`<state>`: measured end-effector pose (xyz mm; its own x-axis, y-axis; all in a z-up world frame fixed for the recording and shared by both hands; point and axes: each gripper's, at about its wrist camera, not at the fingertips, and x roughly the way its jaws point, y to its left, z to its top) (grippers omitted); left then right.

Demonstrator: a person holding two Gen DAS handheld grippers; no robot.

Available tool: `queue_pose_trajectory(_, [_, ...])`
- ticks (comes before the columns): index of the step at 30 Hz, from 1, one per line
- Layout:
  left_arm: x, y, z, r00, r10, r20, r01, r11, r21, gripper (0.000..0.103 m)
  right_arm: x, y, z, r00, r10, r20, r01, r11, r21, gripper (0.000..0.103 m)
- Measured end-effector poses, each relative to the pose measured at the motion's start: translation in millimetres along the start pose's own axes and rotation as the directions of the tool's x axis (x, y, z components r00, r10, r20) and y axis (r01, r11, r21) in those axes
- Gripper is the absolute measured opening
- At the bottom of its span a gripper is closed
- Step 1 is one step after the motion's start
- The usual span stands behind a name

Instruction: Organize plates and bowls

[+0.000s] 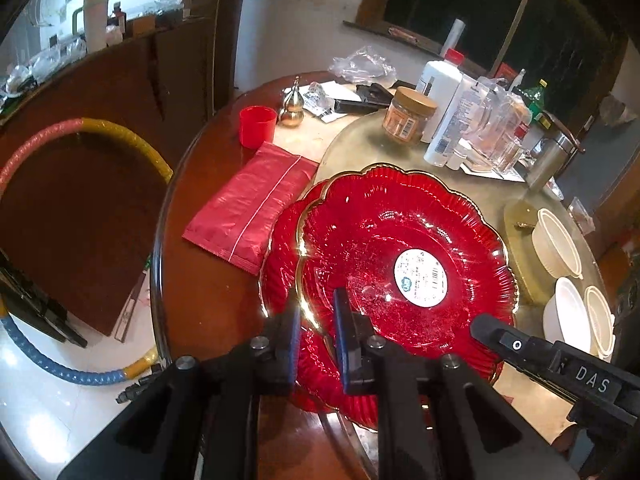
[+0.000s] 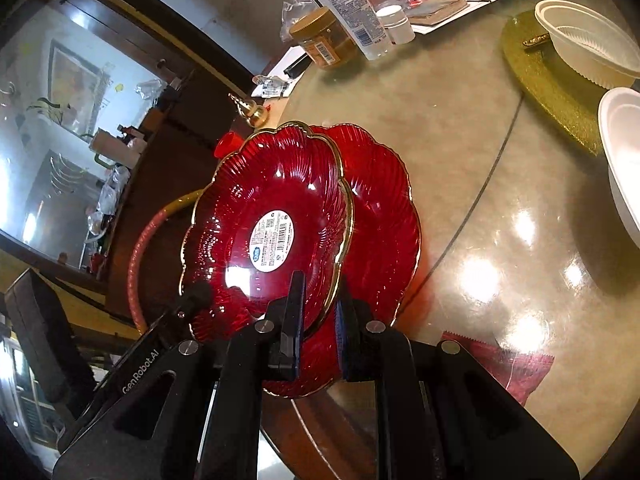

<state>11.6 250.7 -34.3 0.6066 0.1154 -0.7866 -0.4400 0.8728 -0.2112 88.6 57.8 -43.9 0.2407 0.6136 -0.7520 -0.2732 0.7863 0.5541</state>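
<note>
Round dining table clutter fills the far side: bottles, a jar, white bowls to your right. Both your grippers are clamped on the near rim of the top red plate, the left gripper on its left edge, the right gripper beside it. That plate sits skewed over a second red plate, so square it before letting go.
</note>
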Motion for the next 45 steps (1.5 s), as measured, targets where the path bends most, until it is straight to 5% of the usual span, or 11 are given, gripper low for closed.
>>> queue_pose_trajectory(22, [12.7,-0.4,-4.3,0.999,0.036,-0.017,-0.036,0.999,0.014,0.019,8.4,-4.5,2.8,0.999,-0.025,-0.042,0.027,0.998,0.051,0.018])
queue_pose_trajectory(25, [11.2,-1.4,-4.3,0.999,0.039,-0.02,-0.039,0.999,0.016,0.024,4.9,2.2,2.8,0.999,-0.034,-0.038,0.034,0.999,0.023,0.029])
queue_pose_trajectory(28, [6.3,-3.8,-4.7,0.999,0.045,0.002,-0.045,0.999,0.023,0.031,-1.9,10.8,1.2,0.998,-0.061,-0.001,0.061,0.998,-0.013,0.054])
queue_pose_trajectory(32, [-6.9,-5.6,-2.3,0.997,0.05,0.058,-0.051,0.999,0.02,0.075,-11.2,12.4,1.2,0.997,-0.07,0.03,0.071,0.997,-0.018,0.059])
queue_pose_trajectory(33, [-11.5,-4.7,-2.1,0.995,0.06,0.082,-0.061,0.998,0.012,0.079,-14.1,10.9,1.6,0.997,-0.064,0.035,0.065,0.998,-0.013,0.059])
queue_pose_trajectory(40, [-41.7,-3.3,-1.1,0.976,0.026,0.218,-0.021,0.999,-0.025,0.079,-54.4,-14.8,-6.4,0.989,0.027,0.143,-0.038,0.997,0.07,0.059])
queue_pose_trajectory(42, [-50.4,-10.7,-3.3,0.967,0.009,0.254,-0.007,1.0,-0.009,0.082,-68.2,-24.3,-10.8,0.981,0.063,0.183,-0.081,0.992,0.092,0.072])
queue_pose_trajectory(45, [-61.6,-25.7,-8.2,0.956,-0.037,0.292,0.027,0.999,0.038,0.083,-91.1,-41.8,-21.0,0.965,0.105,0.242,-0.138,0.982,0.126,0.074])
